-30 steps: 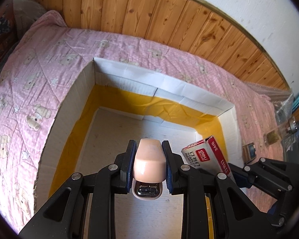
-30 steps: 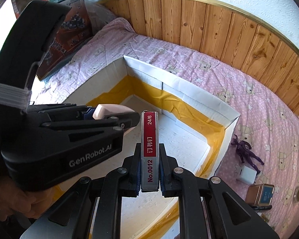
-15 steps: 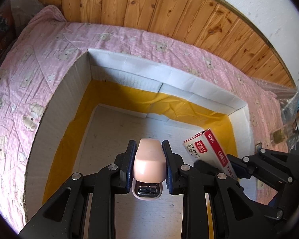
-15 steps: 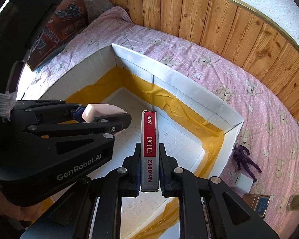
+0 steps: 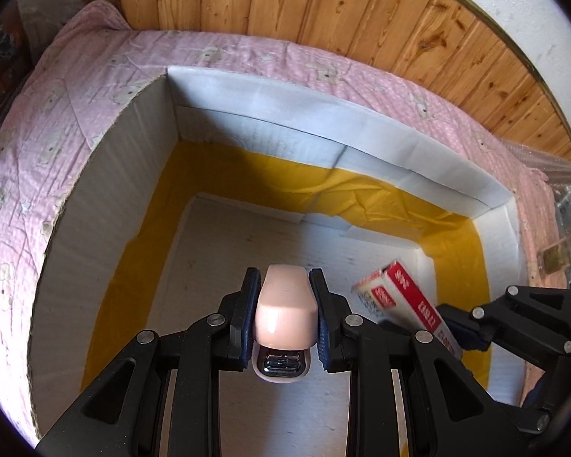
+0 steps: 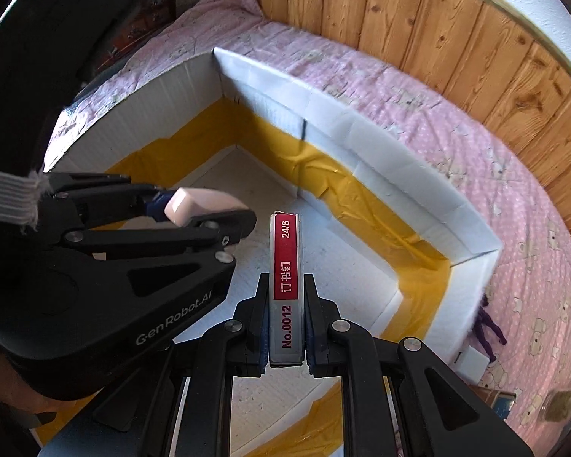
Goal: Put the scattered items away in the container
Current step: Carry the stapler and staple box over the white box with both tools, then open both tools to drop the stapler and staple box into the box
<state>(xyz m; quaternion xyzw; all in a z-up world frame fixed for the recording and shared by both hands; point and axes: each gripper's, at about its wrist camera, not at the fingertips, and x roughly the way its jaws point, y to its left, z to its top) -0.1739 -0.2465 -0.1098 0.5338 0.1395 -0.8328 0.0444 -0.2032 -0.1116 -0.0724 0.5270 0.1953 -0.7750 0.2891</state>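
Observation:
My left gripper [image 5: 285, 297] is shut on a small pink stapler [image 5: 285, 312], held above the floor of the white box [image 5: 323, 114] with yellow tape along its lower walls. My right gripper [image 6: 286, 304] is shut on a red and white staple box [image 6: 286, 266], which also shows at the right of the left wrist view as the staple box [image 5: 403, 297]. Both grippers hang inside the box's opening, side by side. In the right wrist view the left gripper [image 6: 194, 205] with the stapler [image 6: 198, 203] sits just left of the staple box.
The box rests on a pink bear-print bedspread [image 5: 76, 114] against a wooden wall panel [image 5: 323, 11]. A purple figure [image 6: 489, 329], a small white cube [image 6: 472, 361] and small boxes [image 6: 500, 400] lie on the bedspread right of the box. Clutter [image 5: 563, 228] sits at the far right.
Both grippers have sunk lower into the box with their items still held; the box walls fill more of each view. The grips have not changed.

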